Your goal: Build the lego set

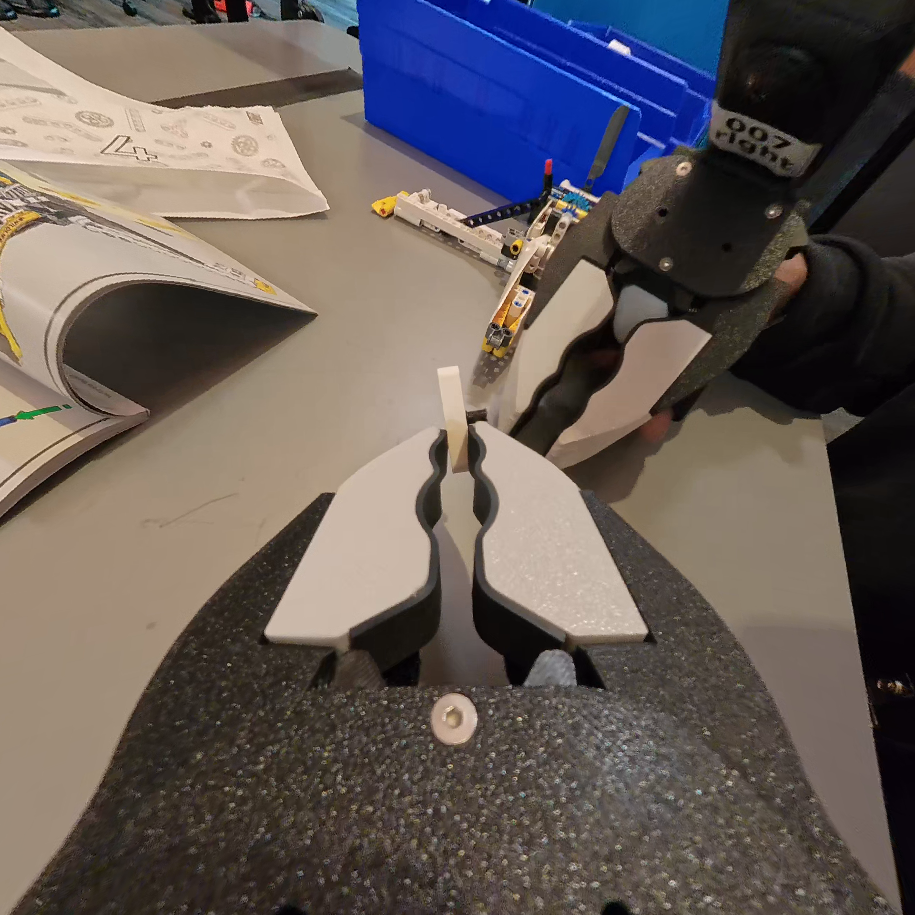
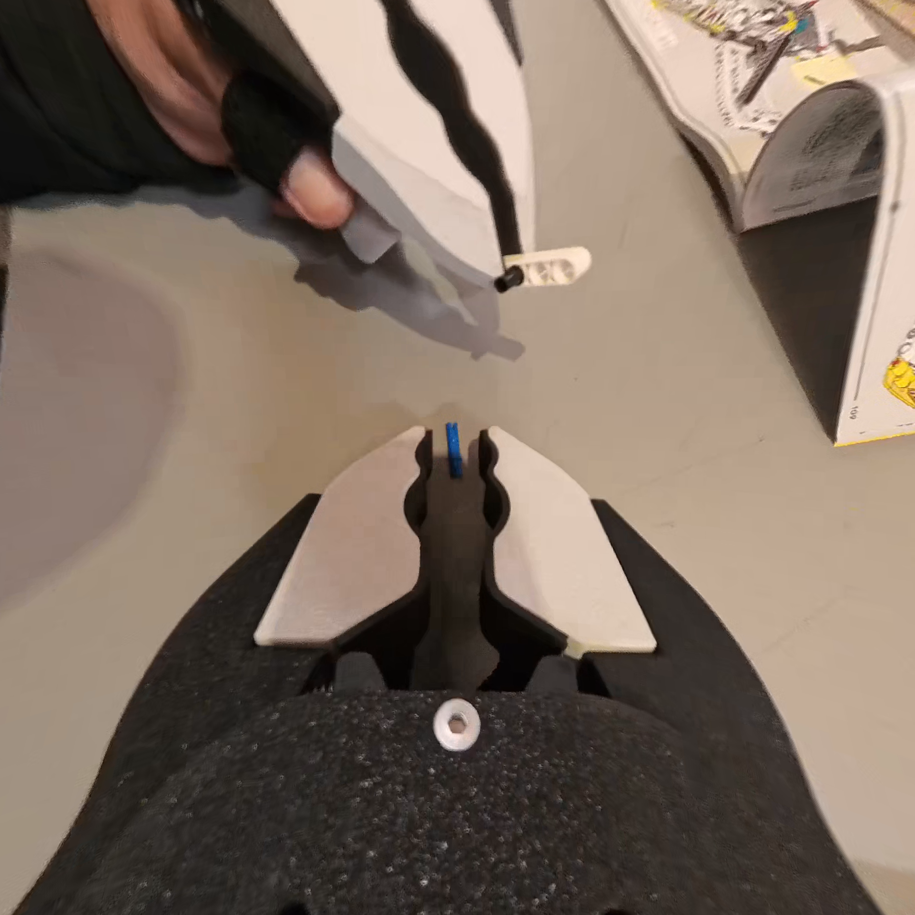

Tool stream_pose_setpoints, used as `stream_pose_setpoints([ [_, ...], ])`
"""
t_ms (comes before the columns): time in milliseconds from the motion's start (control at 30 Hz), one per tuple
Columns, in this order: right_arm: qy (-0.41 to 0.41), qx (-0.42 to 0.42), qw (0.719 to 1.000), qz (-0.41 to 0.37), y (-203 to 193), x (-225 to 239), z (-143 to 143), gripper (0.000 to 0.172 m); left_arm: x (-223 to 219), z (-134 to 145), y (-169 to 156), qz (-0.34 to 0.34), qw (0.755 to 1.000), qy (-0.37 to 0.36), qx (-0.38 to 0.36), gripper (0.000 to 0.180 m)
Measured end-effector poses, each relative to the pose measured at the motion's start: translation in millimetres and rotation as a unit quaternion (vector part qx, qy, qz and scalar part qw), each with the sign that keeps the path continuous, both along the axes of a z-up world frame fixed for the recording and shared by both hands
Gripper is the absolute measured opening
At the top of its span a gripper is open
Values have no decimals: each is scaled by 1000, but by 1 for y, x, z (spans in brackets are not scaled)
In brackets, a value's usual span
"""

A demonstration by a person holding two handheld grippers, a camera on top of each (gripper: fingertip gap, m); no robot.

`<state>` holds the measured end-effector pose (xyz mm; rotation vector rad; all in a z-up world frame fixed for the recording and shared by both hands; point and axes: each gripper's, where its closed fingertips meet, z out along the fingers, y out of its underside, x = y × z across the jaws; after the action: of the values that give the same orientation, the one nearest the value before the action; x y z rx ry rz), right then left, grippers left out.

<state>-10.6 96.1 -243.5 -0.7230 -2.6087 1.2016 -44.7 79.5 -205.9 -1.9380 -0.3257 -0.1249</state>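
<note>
Left wrist view: the left gripper (image 1: 459,435) has its fingers clamped on a white beam (image 1: 454,411) bearing a black pin (image 1: 478,415), above the table (image 1: 297,445). Beside that beam, the right gripper (image 2: 453,435) stands parted around a loose blue pin (image 2: 453,455).

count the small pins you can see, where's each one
2. A black pin sticks out of the white beam clamped in the left gripper. A blue pin stands between the right gripper's open fingers, untouched. The model may hide more.
</note>
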Motion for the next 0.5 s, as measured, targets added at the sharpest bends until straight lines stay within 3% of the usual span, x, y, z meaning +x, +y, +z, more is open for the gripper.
stream_pose_setpoints([
  [267,112,-120,985,-46,-12,-24,53,23,3,34,-5,-30,977,-158,137,7],
  [500,48,-231,972,-18,-11,-18,78,17,15,40,-6,-72,970,-173,154,7],
])
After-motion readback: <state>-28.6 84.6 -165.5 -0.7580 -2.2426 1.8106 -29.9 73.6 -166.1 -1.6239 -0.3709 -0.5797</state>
